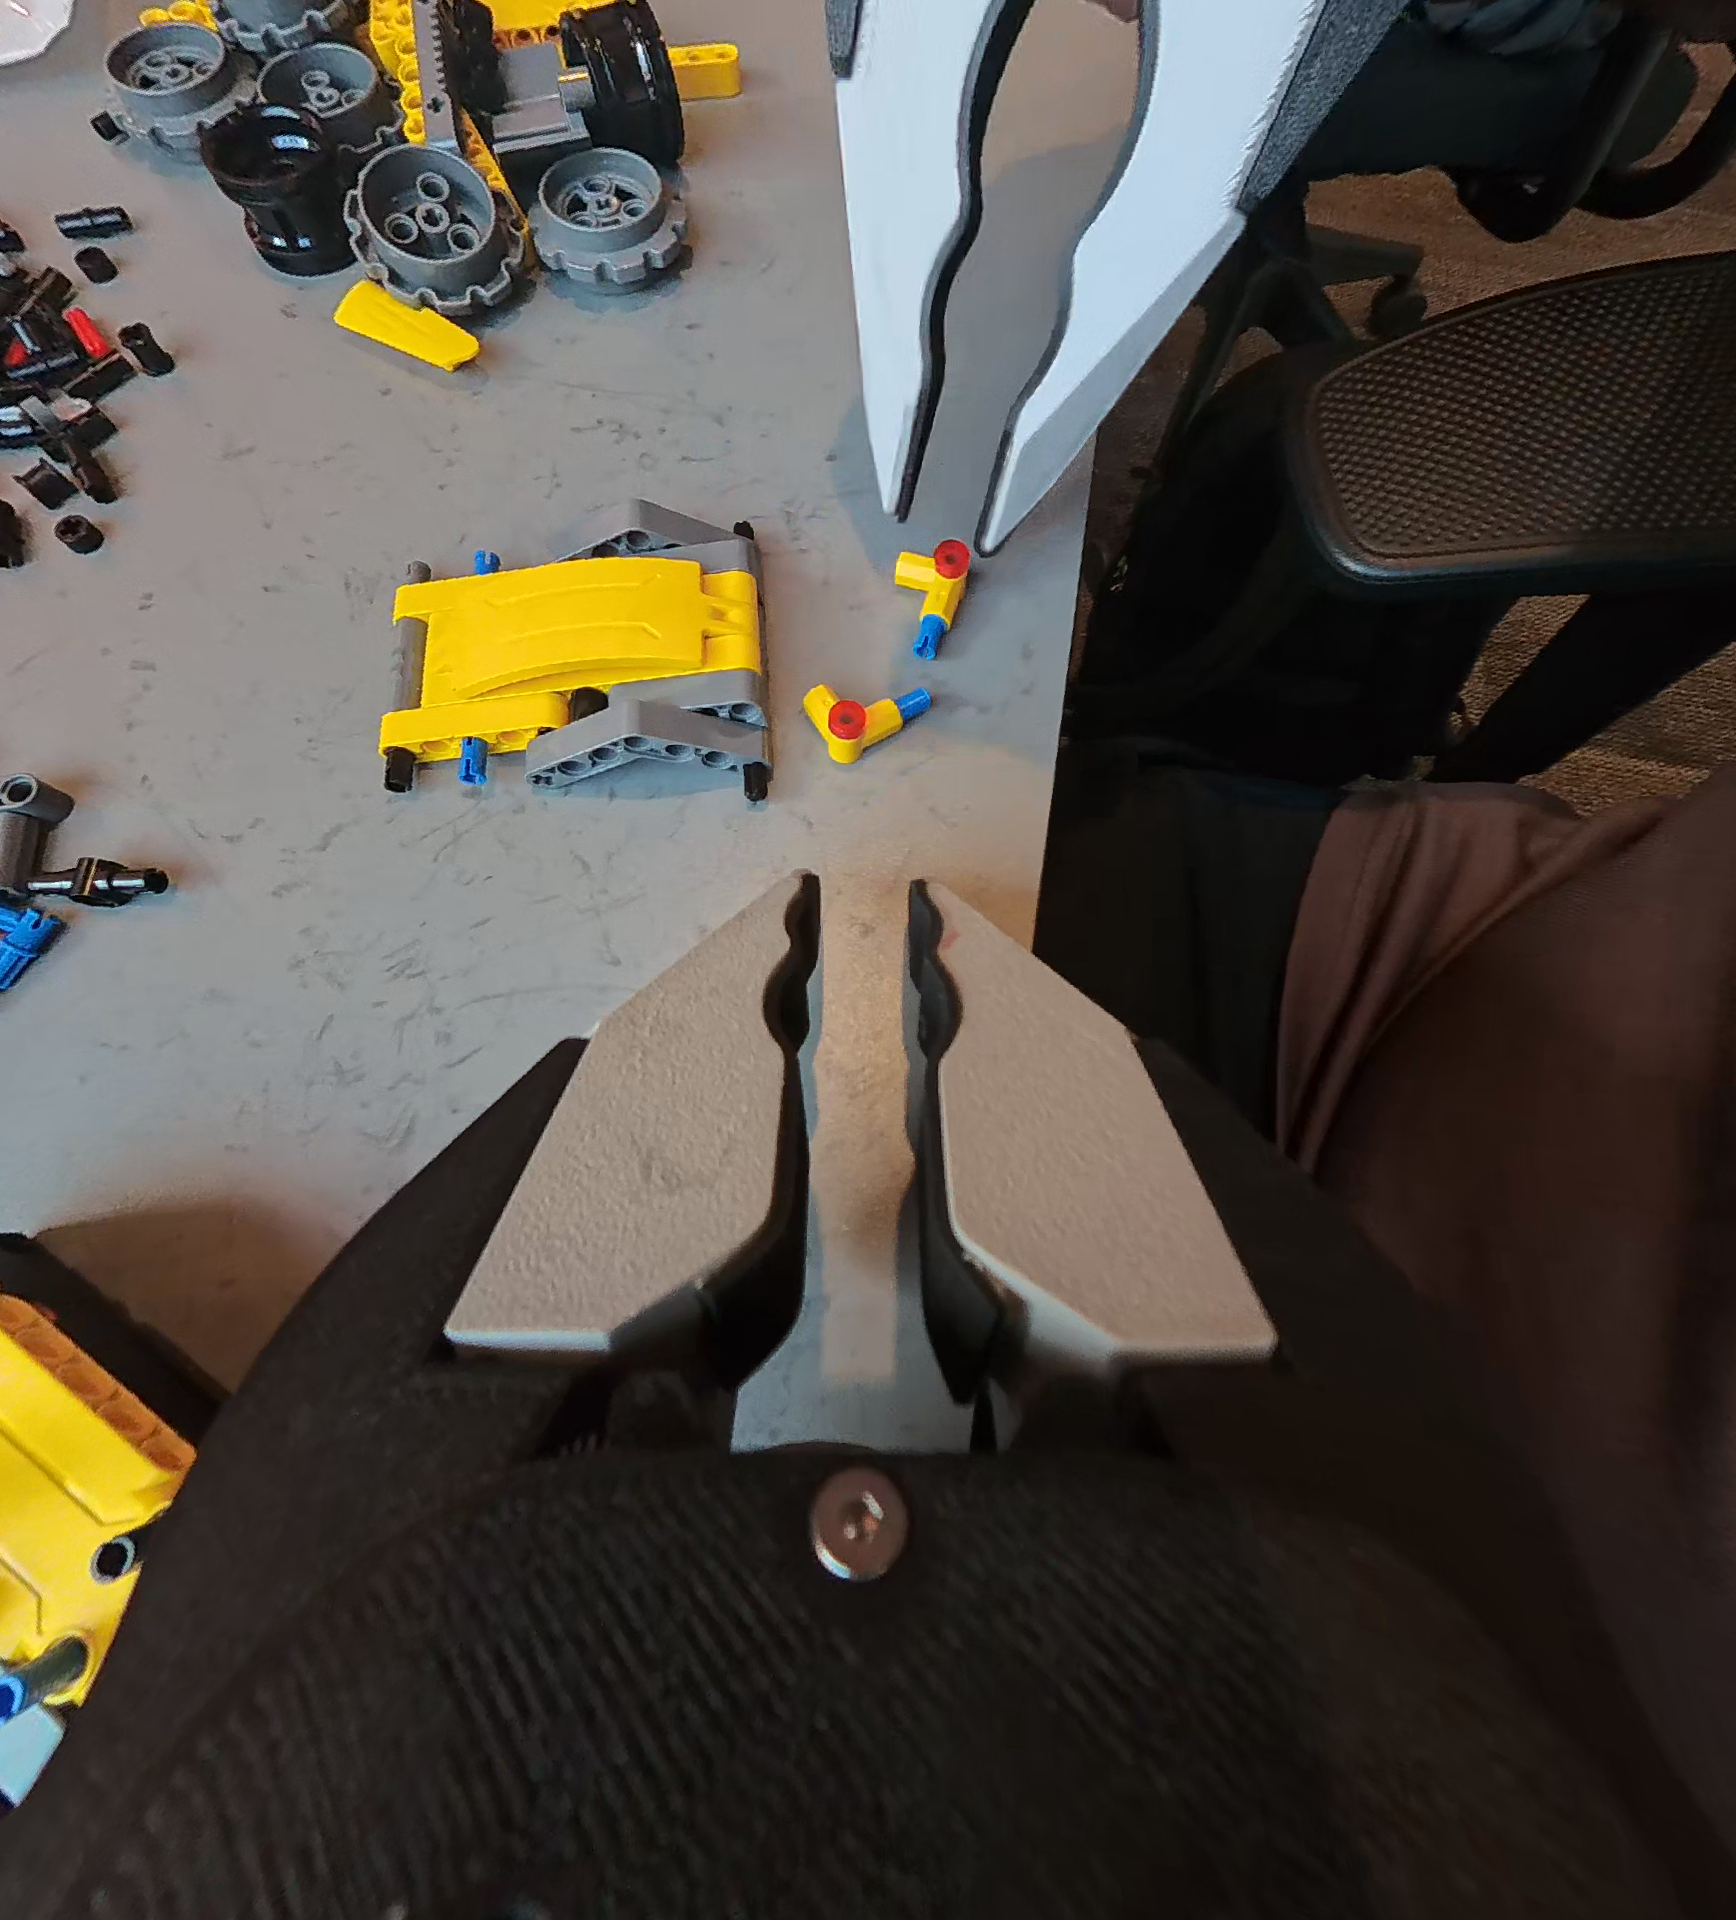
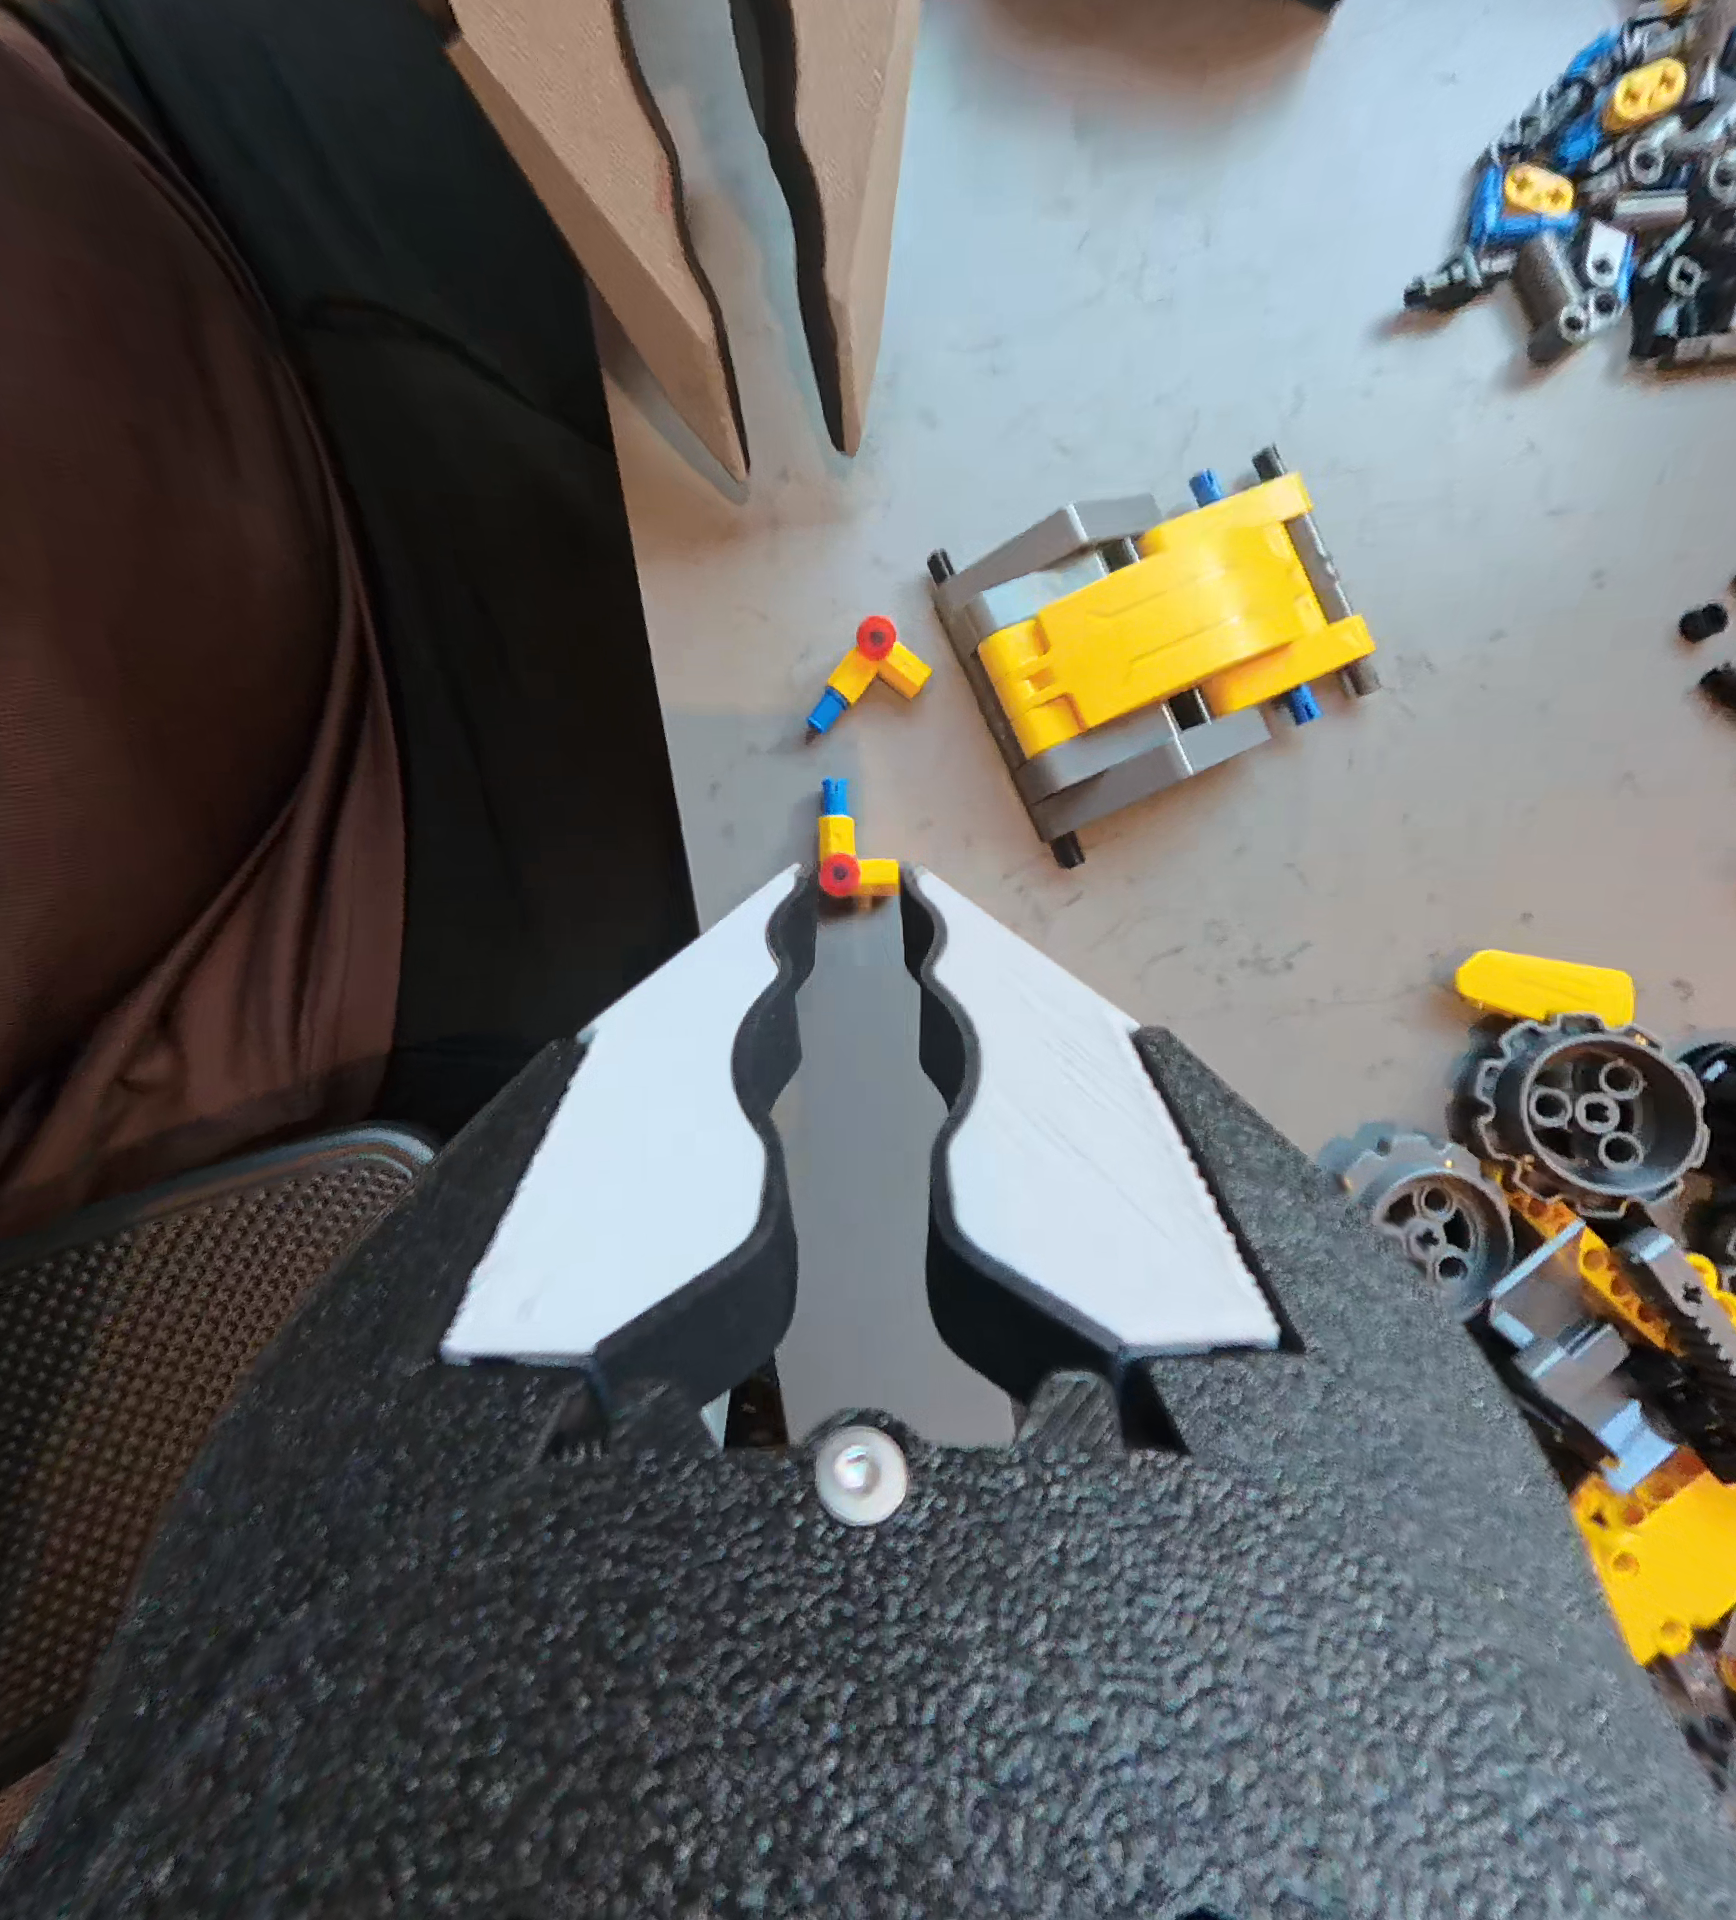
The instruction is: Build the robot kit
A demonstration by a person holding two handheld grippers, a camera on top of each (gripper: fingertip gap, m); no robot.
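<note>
Right gripper [image 2: 851,878], fingers parted to a narrow gap, tips set just short of a small yellow elbow connector [image 2: 848,857] with red bush and blue pin; whether the tips touch it I cannot tell. Nothing gripped. The connector lies near the table edge [image 2: 672,748], on the edge side of the yellow-and-grey panel assembly [image 2: 1155,644]. A twin connector [image 2: 869,670] lies just beyond it, also beside the assembly. Left gripper [image 1: 862,894] narrowly parted, empty, over bare table [image 1: 220,1039], well short of the assembly. Judgement: a clean pinch wants both fingers straddling the yellow body, clear of the protruding pin, and closing slowly; a part this light would skid toward the edge.
</note>
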